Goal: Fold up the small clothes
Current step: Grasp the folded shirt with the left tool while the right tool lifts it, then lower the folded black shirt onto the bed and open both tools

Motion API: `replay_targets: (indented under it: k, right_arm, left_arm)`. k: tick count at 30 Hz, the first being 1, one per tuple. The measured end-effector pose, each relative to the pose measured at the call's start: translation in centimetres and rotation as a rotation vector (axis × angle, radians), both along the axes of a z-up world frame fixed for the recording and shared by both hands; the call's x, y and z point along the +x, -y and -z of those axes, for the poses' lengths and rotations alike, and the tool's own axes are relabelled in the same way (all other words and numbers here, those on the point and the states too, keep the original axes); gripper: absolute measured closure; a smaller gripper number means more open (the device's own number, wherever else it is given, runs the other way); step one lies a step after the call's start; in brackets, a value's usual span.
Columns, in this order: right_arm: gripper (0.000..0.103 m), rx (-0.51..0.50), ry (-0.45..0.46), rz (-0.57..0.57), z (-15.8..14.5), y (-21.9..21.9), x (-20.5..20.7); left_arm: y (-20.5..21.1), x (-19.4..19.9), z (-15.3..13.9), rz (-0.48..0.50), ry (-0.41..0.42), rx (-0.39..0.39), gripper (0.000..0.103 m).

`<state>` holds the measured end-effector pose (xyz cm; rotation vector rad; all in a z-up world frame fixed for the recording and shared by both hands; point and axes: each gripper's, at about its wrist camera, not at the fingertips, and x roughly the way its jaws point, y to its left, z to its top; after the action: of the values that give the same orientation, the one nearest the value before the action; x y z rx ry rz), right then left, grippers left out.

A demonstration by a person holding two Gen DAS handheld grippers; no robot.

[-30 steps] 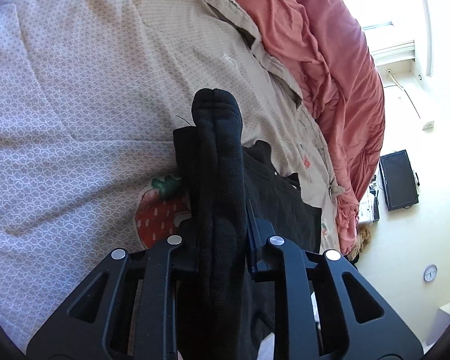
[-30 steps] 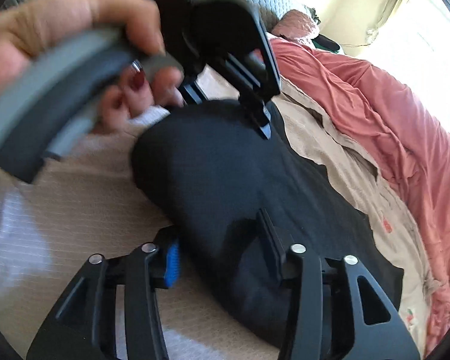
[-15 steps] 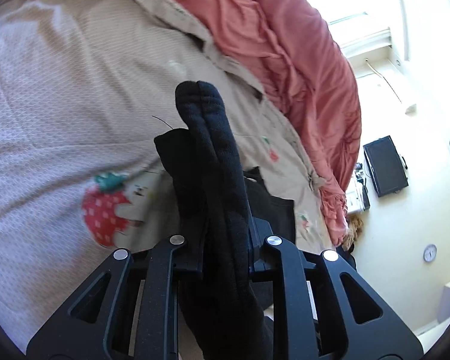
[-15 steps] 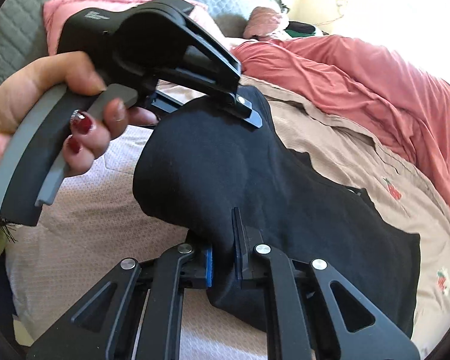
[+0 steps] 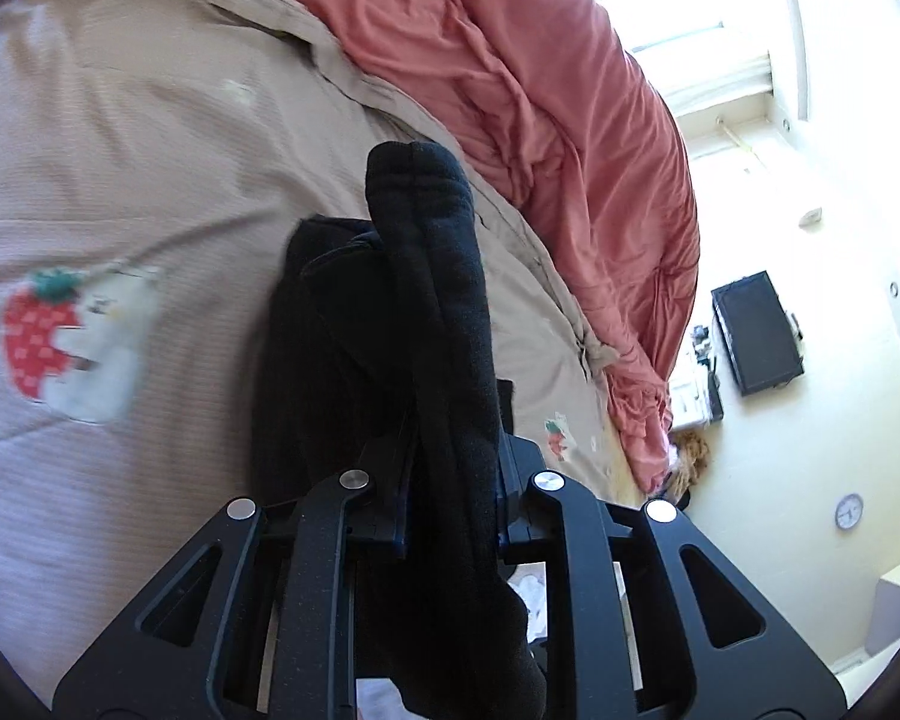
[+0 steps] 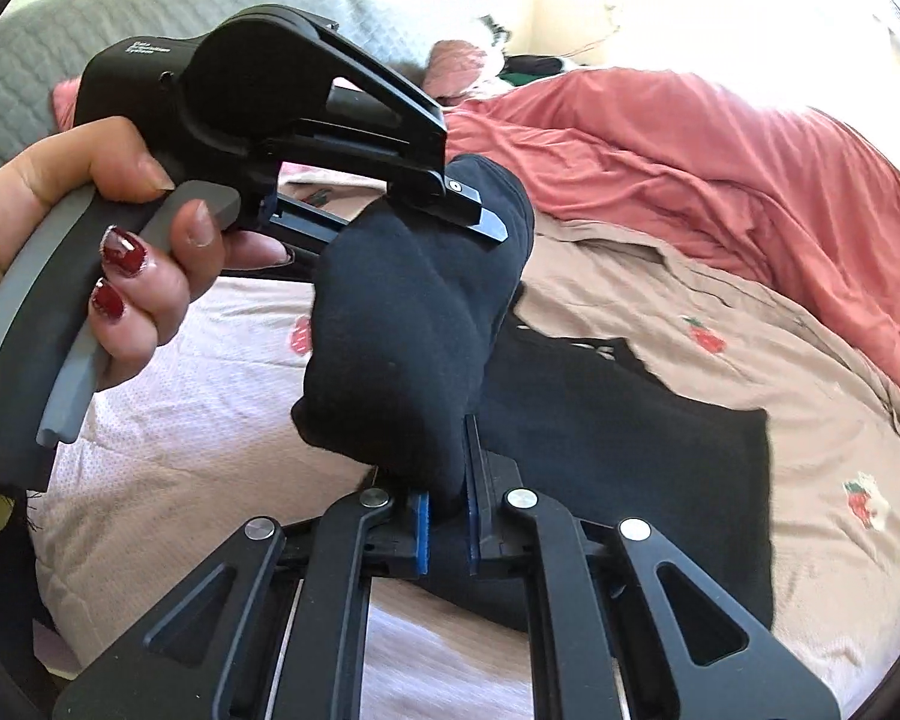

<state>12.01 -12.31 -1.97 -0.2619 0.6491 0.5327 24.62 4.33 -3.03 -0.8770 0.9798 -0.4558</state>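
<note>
Black sock (image 6: 408,324) lifted clear of the bed (image 6: 720,312), stretched between two tools. Left gripper (image 5: 450,480) with jaws clenched on one end of the sock, fabric bunched thick between them and its rounded tip standing past the fingers in the left wrist view. Right gripper (image 6: 447,516) with jaws clamped on the opposite end, blue pads (image 6: 421,525) pinching a narrow tuck of cloth. Left hand (image 6: 108,252), red-painted nails, wrapped round the grey trigger of the left tool at the left of the right wrist view. Beneath the sock, a flat black garment (image 6: 630,450) spread on the beige strawberry-print sheet (image 5: 120,180), reaching toward the bed's near edge. Coral duvet (image 5: 540,120) heaped along the far side of the bed, well apart from the sock. Grey quilted headboard (image 6: 120,12) behind, pink pillow (image 6: 456,60) by the far corner. Bare sheet open to both sides of the garment. Small pale lettering on the left tool's housing, too fine to read. Beyond the bed's edge, a dark screen (image 5: 756,333) and a round wall clock (image 5: 849,512) on the cream wall.
</note>
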Motion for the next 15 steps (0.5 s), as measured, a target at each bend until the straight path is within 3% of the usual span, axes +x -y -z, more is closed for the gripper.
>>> replay_targets:
  k: [6, 15]
  right_arm:
    - [0.096, 0.075, -0.011, 0.086, -0.3, 4.7, 0.0]
    - [0.096, 0.140, -0.060, 0.209, 0.2, 10.3, 0.6]
  left_arm:
    - [6.3, 2.2, -1.4, 0.087, -0.024, 0.104, 0.092]
    - [14.4, 5.1, -0.7, 0.173, -0.075, 0.204, 0.092]
